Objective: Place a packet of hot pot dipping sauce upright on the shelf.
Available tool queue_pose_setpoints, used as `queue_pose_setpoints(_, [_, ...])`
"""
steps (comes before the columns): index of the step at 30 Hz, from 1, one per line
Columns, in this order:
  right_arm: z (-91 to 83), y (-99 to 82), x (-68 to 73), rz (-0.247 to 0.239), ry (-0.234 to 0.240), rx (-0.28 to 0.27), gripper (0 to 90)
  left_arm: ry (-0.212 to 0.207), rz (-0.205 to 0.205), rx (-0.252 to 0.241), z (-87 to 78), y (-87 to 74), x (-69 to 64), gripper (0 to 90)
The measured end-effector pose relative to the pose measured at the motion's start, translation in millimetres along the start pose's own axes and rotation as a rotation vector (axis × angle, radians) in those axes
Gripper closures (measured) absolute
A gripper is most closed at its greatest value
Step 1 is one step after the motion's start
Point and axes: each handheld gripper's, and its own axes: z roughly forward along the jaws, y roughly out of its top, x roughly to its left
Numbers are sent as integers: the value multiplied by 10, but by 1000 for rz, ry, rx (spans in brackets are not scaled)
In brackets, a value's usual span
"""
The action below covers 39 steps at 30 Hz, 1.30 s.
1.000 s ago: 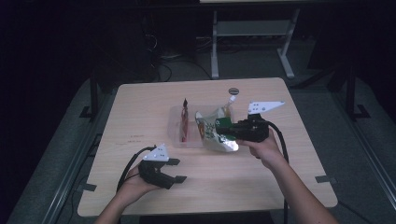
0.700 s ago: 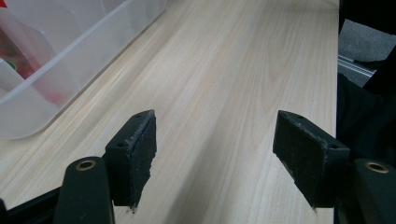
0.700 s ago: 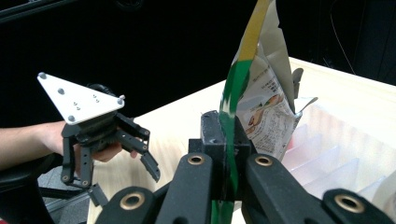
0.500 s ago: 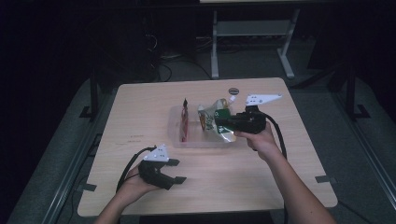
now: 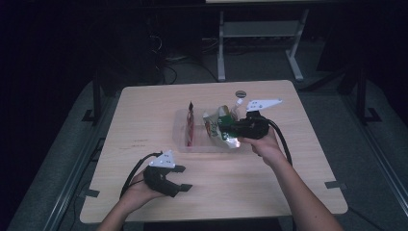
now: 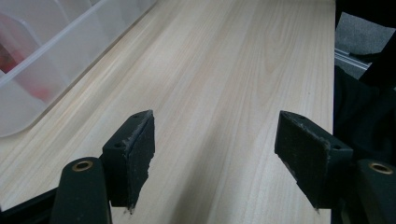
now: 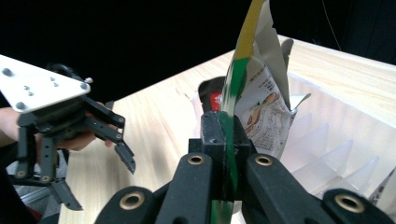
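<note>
Your right gripper [image 7: 224, 140] has its jaws pressed tight together on a snack packet [image 7: 254, 100], pinching the green and yellow edge of it. The packet is crinkled foil with small print and a picture on its pale side, and it stands up out of the clear plastic bin [image 7: 345, 126] with its top flaring open above the jaws. From the high view, the packet [image 5: 222, 126] sits over the right half of the bin [image 5: 180, 139], near the middle of the table [image 5: 144, 110], with your right hand [image 5: 263, 144] behind the gripper [image 5: 232, 129].

Inside the bin, thin clear dividers split it into slots. A red packet [image 5: 190, 126] stands upright in the left part, well apart from the one you hold. Just beyond the bin, a small round dark thing [image 5: 240, 94] lies on the table; it is too small to identify.

Your left gripper [image 5: 179, 179] rests low at the near left of the table in your left hand [image 5: 139, 190], jaws spread wide with nothing between them. In the left gripper view, bare wood shows between the pads [image 6: 133, 158], and the bin's corner [image 6: 56, 56] lies off to the left.
</note>
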Motion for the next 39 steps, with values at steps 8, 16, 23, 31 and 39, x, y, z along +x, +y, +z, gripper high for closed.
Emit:
queue_pose_setpoints(8, [67, -25, -37, 8, -6, 13, 900, -7, 9, 13, 18, -1, -2, 279])
queue_pose_setpoints(16, [141, -10, -58, 4, -47, 39, 900, -18, 22, 25, 59, 1, -16, 279])
queue_pose_setpoints(23, [233, 17, -74, -16, -67, 52, 900, -23, 26, 37, 69, -3, -21, 278])
queue_pose_setpoints(31, [303, 45, -78, -47, -114, 86, 900, -28, 29, 44, 94, -4, -28, 279])
queue_pose_setpoints(39, [306, 43, -79, -45, -147, 95, 900, -35, 21, 49, 116, -3, -42, 278])
